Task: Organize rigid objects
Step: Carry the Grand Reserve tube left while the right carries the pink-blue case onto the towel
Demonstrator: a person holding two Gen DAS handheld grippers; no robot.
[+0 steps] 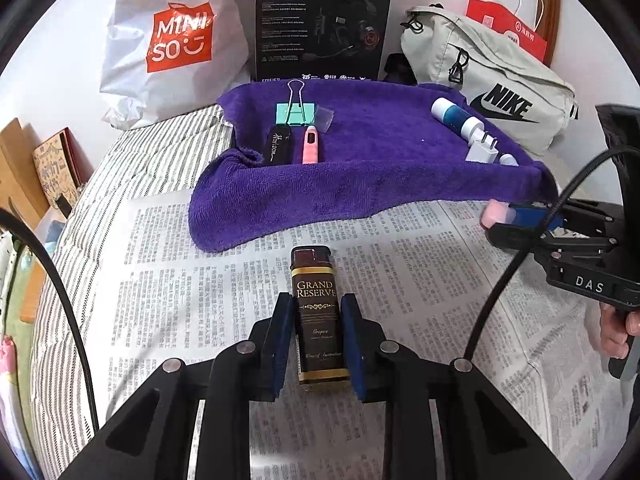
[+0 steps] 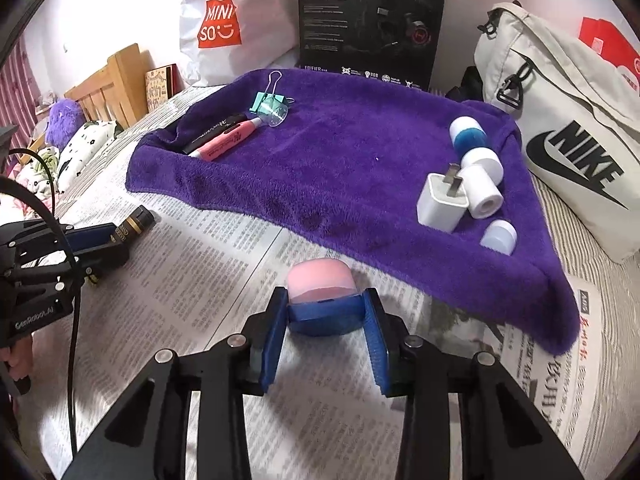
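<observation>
My left gripper is shut on a brown Grand Reserve lighter just above the newspaper. My right gripper is shut on a pink-and-blue capsule; it also shows in the left wrist view at the right. On the purple towel, the left group holds a green binder clip, a black pen and a pink marker. The right group holds a white-and-blue bottle, a white charger plug, a white roll and a small white cap.
Newspaper covers the striped bedding. Behind the towel stand a Miniso bag, a black headset box and a grey Nike bag. A wooden headboard and pillows lie at the left.
</observation>
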